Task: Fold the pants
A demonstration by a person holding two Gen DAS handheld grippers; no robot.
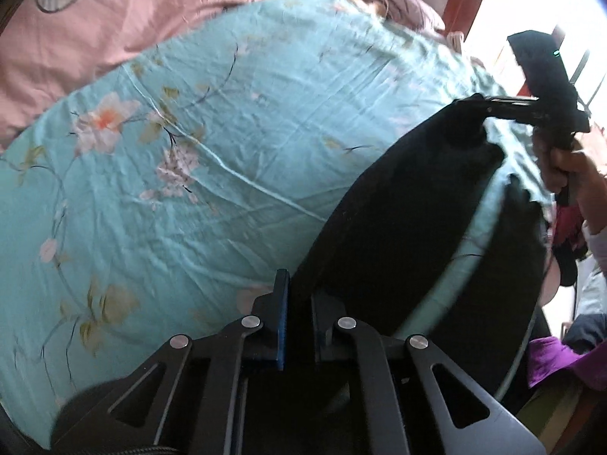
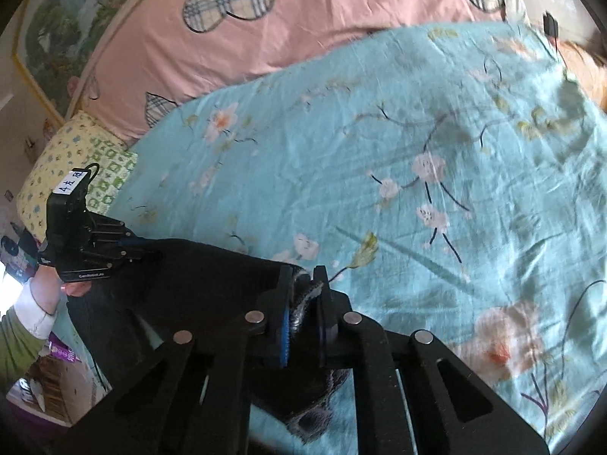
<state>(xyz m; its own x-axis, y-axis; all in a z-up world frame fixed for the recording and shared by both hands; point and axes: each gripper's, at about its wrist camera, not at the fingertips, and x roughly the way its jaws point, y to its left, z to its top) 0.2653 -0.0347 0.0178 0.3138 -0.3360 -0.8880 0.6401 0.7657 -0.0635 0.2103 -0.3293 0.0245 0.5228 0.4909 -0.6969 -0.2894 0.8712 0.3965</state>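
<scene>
**Black Pants Held Up Over the Bed**

Our left gripper (image 1: pixel 299 314) was pinching one end of the black pants (image 1: pixel 394 227). Our right gripper (image 2: pixel 305 303) was pinching the other end, and a bit of fuzzy gray lining bunched up between its two fingers. The pants were dark and soft. They stretched like a band from one gripper to the other. More of the cloth hung down below, by the edge of the bed. The pants were held up over the blue flower sheet (image 2: pixel 379 144), near the side closest to us. The sheet was wrinkled. Past it lay a pink blanket (image 2: pixel 303 19) with checked shapes. A yellow pillow (image 2: pixel 60 159) sat at the far corner.
</scene>
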